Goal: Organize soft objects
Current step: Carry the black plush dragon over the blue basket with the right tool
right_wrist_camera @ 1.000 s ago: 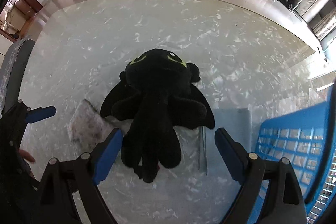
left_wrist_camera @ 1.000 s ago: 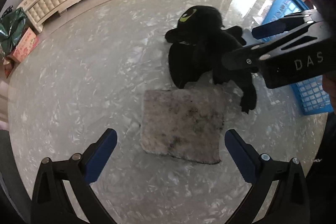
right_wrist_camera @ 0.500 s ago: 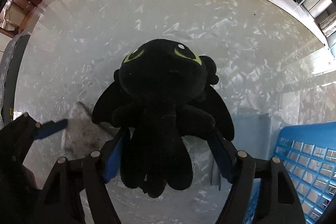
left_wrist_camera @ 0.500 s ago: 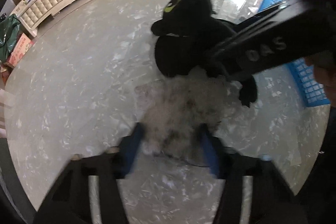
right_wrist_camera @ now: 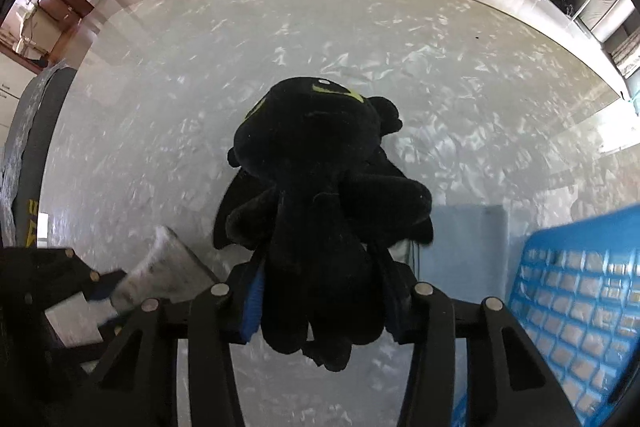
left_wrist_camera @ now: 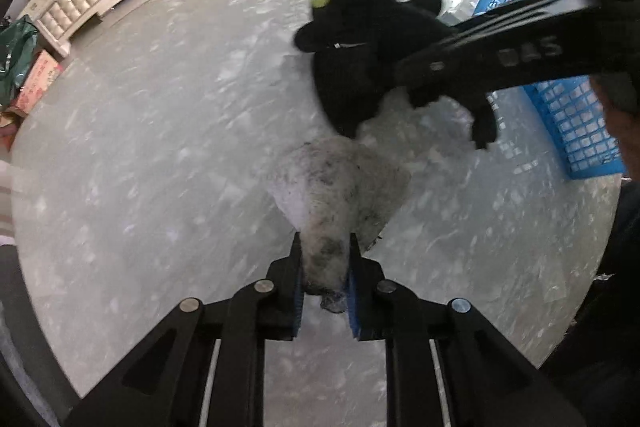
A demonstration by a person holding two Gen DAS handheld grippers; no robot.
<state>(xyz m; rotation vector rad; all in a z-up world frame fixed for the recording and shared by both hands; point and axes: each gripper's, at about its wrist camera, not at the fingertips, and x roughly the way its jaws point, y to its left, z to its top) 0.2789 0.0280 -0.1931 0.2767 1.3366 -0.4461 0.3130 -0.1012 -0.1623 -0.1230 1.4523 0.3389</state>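
Left hand-held gripper (left_wrist_camera: 323,281) pinches the grey fluffy pad's (left_wrist_camera: 340,183) near edge on the floor (left_wrist_camera: 160,167) while right hand-held gripper (right_wrist_camera: 320,301) closes round the black plush's (right_wrist_camera: 320,211) body, w/ blue basket (right_wrist_camera: 576,299) at right; both soft, so shallow bites may slip on lifting.

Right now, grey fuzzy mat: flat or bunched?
Bunched. The grey fuzzy mat is gathered into a narrow neck between the shut left gripper, its far part puffed up rather than lying square on the floor.
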